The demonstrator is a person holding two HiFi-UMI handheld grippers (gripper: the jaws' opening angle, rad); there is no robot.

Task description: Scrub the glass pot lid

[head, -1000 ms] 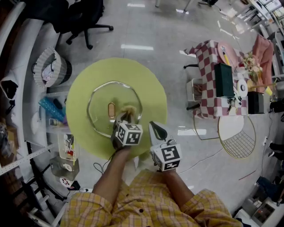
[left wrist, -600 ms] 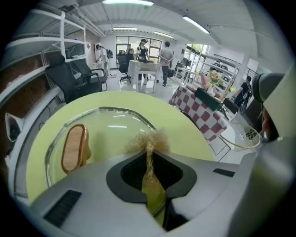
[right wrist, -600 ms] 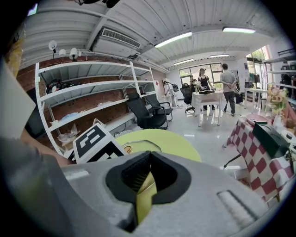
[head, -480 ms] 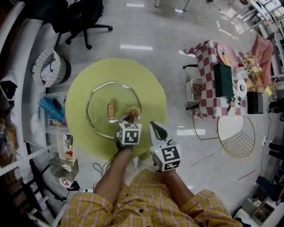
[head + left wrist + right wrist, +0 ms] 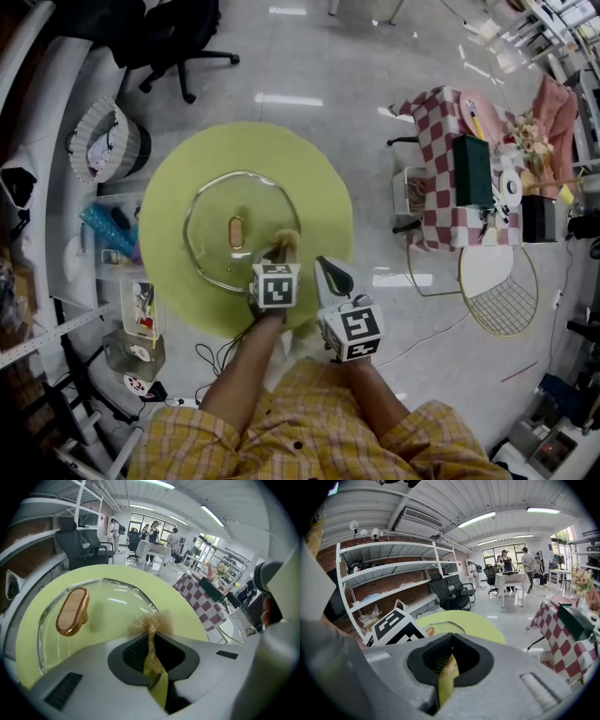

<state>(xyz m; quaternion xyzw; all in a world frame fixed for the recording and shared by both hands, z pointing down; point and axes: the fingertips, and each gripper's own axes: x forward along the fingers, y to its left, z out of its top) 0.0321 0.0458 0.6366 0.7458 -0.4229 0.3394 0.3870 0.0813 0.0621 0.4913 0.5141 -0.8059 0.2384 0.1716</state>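
Observation:
The glass pot lid [image 5: 241,228] lies flat on a round yellow-green table [image 5: 309,169], its oval copper-coloured handle [image 5: 235,232] at the centre. My left gripper [image 5: 282,247] is shut on a tan fibre scrubber [image 5: 284,239] that rests on the lid's near right rim. In the left gripper view the scrubber [image 5: 153,622] pokes out between the jaws, with the lid [image 5: 108,604] and handle [image 5: 72,611] just beyond. My right gripper [image 5: 330,274] hovers shut at the table's near right edge, off the lid, with nothing in it [image 5: 448,663].
A red-checked table [image 5: 441,159] with boxes stands to the right, a round wire rack [image 5: 506,295] on the floor below it. A white basket [image 5: 105,142], plastic bins [image 5: 117,239] and shelving are at the left. An office chair [image 5: 173,42] is beyond the table.
My left gripper has slid a little to the right along the lid's near rim with the scrubber. The right gripper has stayed where it was.

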